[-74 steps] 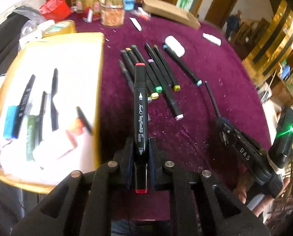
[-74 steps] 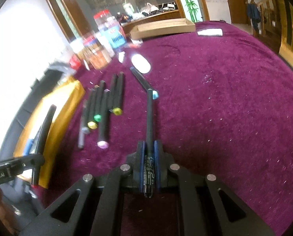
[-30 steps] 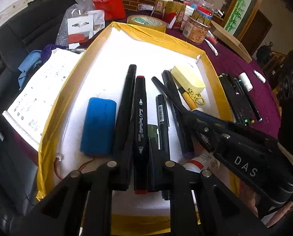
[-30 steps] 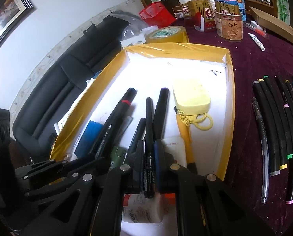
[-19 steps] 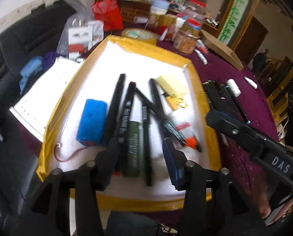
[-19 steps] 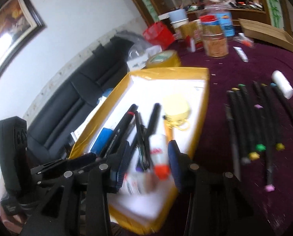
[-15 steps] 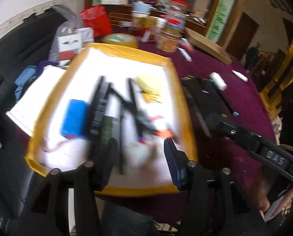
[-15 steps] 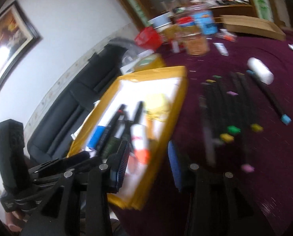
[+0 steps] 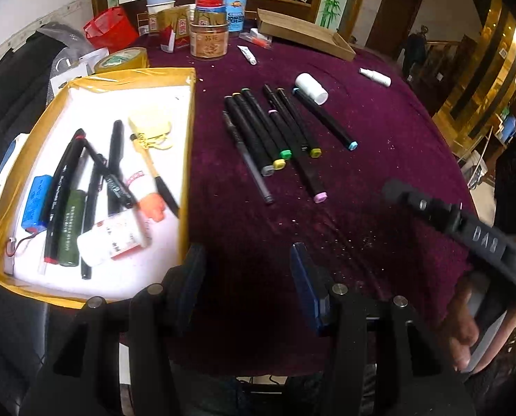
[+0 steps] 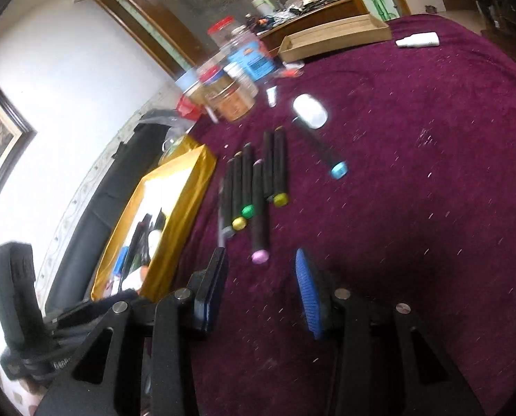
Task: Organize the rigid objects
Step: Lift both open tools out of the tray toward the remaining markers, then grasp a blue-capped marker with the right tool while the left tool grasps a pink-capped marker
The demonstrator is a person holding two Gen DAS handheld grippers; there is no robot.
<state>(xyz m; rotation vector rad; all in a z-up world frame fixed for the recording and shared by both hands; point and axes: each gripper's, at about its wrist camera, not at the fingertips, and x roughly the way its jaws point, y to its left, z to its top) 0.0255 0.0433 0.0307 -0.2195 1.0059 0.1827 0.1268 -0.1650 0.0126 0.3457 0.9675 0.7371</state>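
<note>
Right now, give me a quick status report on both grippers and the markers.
Left gripper and right gripper open, empty, jaws just opened. Markers lie on the purple cloth beside the yellow tray. Nothing blocks them.

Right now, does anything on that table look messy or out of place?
Yes. Inside the yellow tray, the pens lie crossed and piled over a white bottle, whereas the markers on the purple cloth lie roughly parallel.

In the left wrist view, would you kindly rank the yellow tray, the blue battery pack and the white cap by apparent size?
1. yellow tray
2. blue battery pack
3. white cap, though it lies farther off, so its true size is uncertain.
</note>
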